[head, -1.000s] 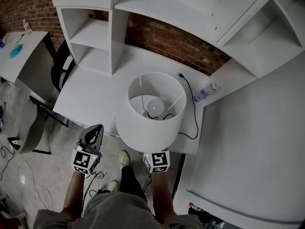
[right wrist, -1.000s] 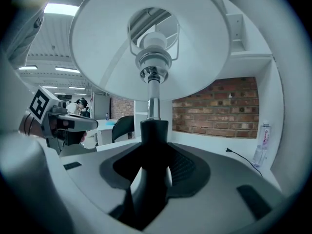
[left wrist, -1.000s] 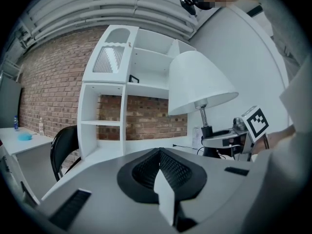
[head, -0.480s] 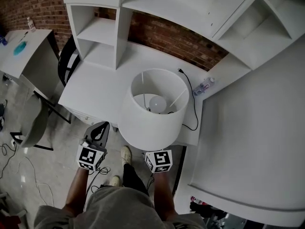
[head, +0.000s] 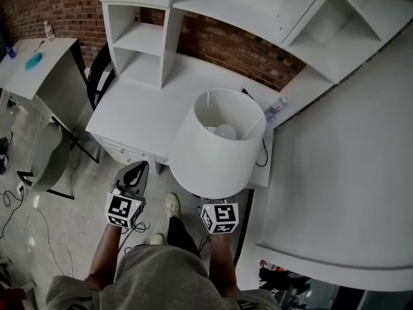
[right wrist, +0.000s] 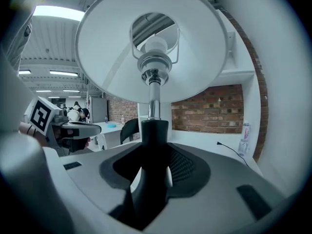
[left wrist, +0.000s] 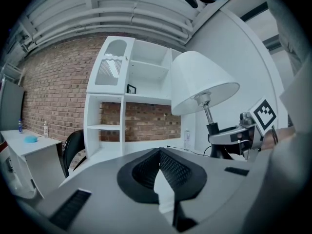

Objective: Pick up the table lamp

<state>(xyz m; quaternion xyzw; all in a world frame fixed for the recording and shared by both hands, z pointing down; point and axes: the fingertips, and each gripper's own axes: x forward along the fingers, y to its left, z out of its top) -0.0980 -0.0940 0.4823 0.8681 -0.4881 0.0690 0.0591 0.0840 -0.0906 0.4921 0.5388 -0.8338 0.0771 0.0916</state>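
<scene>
The table lamp has a white drum shade and a thin metal stem on a black base post. My right gripper is shut on that black post, and the lamp hangs off the desk over its front edge, with the shade tilted. In the head view the shade hides the right jaws; only the marker cube shows. My left gripper is to the lamp's left, in front of the desk, shut with nothing in it. The left gripper view shows the lamp held by the right gripper.
The white desk carries a black cable and a small bottle. A white shelf unit stands at its back against a brick wall. A black chair, a side table and a grey chair are at the left.
The lamp has come up and back from the desk in my right gripper, and its shade now tilts. My left gripper has moved back alongside it, still shut and holding nothing.
</scene>
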